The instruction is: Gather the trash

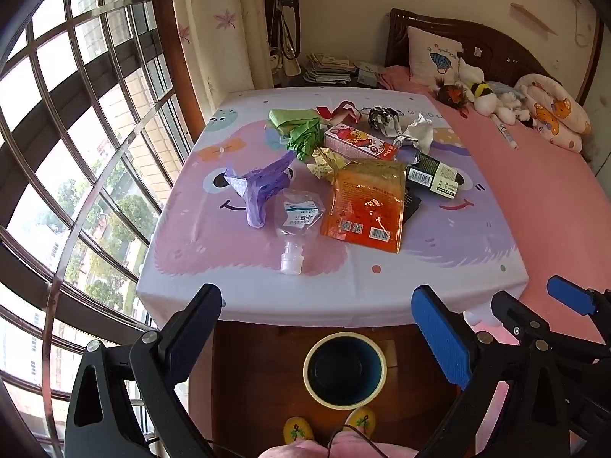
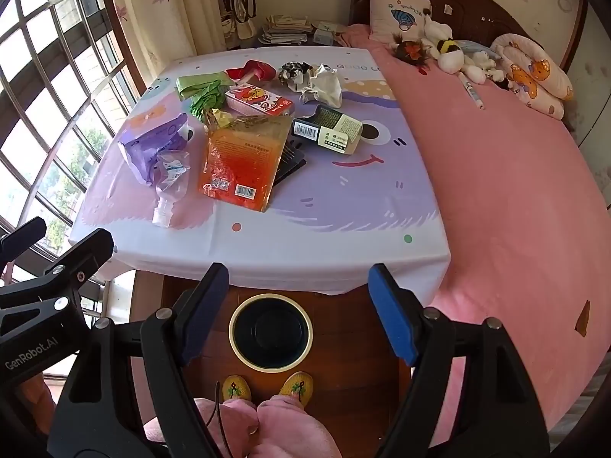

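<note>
Trash lies on a table with a cartoon cloth (image 1: 439, 267): a clear plastic pouch with a white cap (image 1: 296, 225) (image 2: 170, 179), a purple wrapper (image 1: 259, 187) (image 2: 152, 145), an orange packet (image 1: 366, 202) (image 2: 240, 160), a black-and-cream box (image 1: 435, 175) (image 2: 328, 129), a red carton (image 1: 359, 141), green wrapping (image 1: 301, 129) and crumpled paper (image 1: 418, 133). A round bin (image 1: 345, 370) (image 2: 271, 332) stands on the floor below the table's near edge. My left gripper (image 1: 317, 339) and right gripper (image 2: 296, 316) are both open and empty, above the bin, short of the table.
A bed with a pink sheet (image 2: 515, 191), pillow and stuffed toys (image 2: 450, 53) adjoins the table's right side. A barred window (image 1: 76, 152) is on the left. The person's slippered feet (image 2: 267, 385) stand by the bin. The right gripper shows in the left wrist view (image 1: 565, 305).
</note>
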`<control>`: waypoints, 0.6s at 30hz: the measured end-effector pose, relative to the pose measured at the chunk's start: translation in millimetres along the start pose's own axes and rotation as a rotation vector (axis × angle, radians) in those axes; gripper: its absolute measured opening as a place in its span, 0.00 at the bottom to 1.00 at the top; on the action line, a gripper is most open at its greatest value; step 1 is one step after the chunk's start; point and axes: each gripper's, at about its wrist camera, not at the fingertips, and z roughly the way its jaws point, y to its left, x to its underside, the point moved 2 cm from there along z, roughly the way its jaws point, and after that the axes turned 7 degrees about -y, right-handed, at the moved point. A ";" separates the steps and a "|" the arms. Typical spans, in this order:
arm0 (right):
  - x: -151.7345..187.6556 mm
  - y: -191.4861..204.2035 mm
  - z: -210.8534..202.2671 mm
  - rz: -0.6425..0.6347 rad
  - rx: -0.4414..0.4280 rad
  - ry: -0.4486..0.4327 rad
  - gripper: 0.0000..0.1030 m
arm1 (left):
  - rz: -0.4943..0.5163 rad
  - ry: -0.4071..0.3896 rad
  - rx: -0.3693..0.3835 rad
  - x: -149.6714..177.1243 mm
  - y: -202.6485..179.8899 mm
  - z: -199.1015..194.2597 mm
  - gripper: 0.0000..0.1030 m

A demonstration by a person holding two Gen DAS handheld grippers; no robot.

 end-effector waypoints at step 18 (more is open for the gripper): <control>-1.7 -0.6 0.0 0.005 -0.001 -0.009 0.72 | -0.004 0.018 -0.016 4.9 -7.1 6.7 0.97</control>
